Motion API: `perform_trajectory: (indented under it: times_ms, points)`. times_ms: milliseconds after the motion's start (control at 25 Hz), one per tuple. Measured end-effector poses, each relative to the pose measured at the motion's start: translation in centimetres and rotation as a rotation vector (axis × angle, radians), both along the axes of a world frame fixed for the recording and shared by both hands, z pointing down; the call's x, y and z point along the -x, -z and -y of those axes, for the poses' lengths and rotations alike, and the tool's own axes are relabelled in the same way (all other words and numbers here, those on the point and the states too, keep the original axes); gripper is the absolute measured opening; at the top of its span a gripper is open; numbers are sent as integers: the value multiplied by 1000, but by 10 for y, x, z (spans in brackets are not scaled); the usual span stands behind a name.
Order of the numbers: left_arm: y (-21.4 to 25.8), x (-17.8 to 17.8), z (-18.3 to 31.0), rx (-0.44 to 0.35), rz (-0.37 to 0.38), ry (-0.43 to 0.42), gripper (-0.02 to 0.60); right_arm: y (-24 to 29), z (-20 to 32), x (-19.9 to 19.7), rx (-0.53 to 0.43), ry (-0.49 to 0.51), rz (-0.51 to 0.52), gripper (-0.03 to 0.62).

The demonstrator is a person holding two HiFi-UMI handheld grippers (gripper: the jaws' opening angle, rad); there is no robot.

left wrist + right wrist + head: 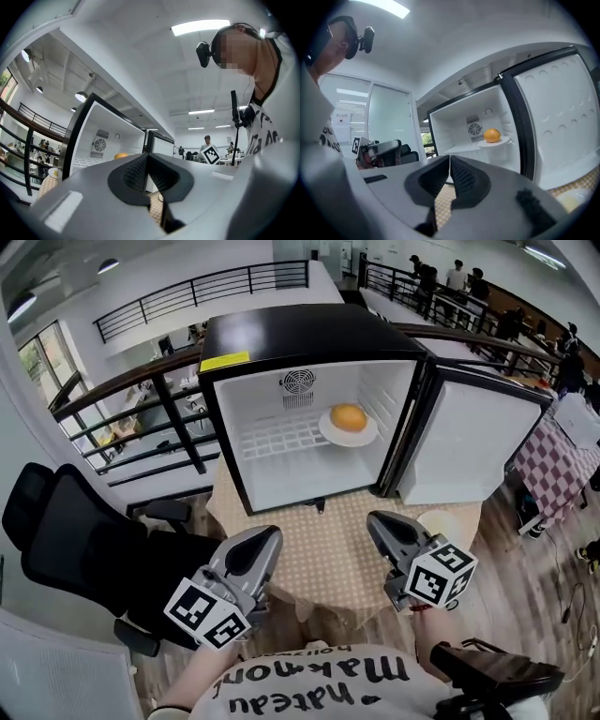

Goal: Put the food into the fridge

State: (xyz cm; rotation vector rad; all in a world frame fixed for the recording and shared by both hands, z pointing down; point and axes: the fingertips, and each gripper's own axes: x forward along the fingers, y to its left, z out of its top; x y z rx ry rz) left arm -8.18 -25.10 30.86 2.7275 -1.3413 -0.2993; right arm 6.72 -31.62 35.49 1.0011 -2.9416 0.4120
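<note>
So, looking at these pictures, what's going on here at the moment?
A person holds a gripper in each hand over the table, in front of a small fridge whose door stands open. An orange sits on a white plate on the fridge's shelf. The left gripper and right gripper are both shut and hold nothing.

Black office chair [66,540] left of left gripper [265,538]. Wood floor [525,601] and checkered tablecloth [551,463] right of right gripper [380,523]. Black railings [216,285] ahead, windows [42,357] far left. Ceiling strip lights [201,27] on overhead.
</note>
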Motion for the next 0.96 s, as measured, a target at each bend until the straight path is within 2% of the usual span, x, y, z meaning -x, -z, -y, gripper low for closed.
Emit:
perform_trajectory:
  times_ms: [200,440,600,960]
  points:
    - [0,3,-50,6,-20,-27,5,1,-50,6,-6,-23,-23,17]
    - [5,-16,-103,-12,-22,-27,5,0,-101,-11,6,-31,-32,17]
    - [8,-9,-135,-19,-29,-26,5,-3,-134,-8,23,-39,-56,17]
    - [8,-3,-174,-25,-39,-41,5,2,-176,5,21,-18,-30,17]
